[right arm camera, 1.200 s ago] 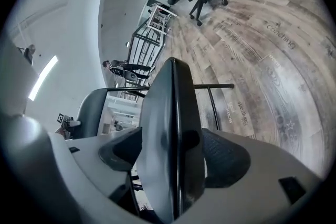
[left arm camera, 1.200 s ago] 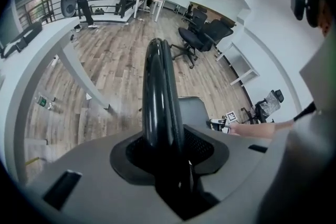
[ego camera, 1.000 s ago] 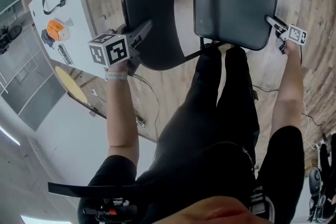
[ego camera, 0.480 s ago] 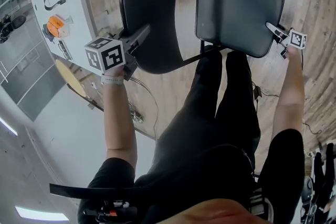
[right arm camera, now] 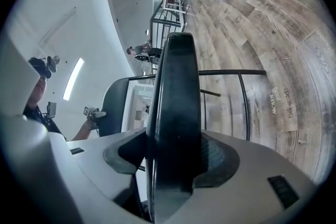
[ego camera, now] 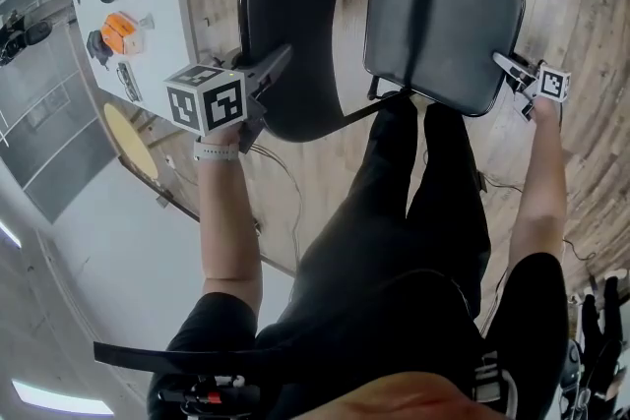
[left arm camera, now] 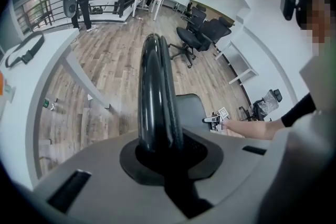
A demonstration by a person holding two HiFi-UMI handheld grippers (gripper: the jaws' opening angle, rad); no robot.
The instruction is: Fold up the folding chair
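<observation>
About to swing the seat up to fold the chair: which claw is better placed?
Right. The right claw, its jaws closing, has the front edge of the seat between them, so it can probably swing it up. The left claw clamps the backrest, better suited to steadying.

Person's dress: black short-sleeved top [ego camera: 536,295]; black full-length trousers [ego camera: 433,202]; white band [ego camera: 217,152] at the left wrist.

Left gripper [left arm camera: 160,153] jaws clamped on the upright black edge of the chair backrest [left arm camera: 154,86]; seat [left arm camera: 190,108] behind at right, white table [left arm camera: 37,78] at left, wooden floor [left arm camera: 113,55] beyond.
</observation>
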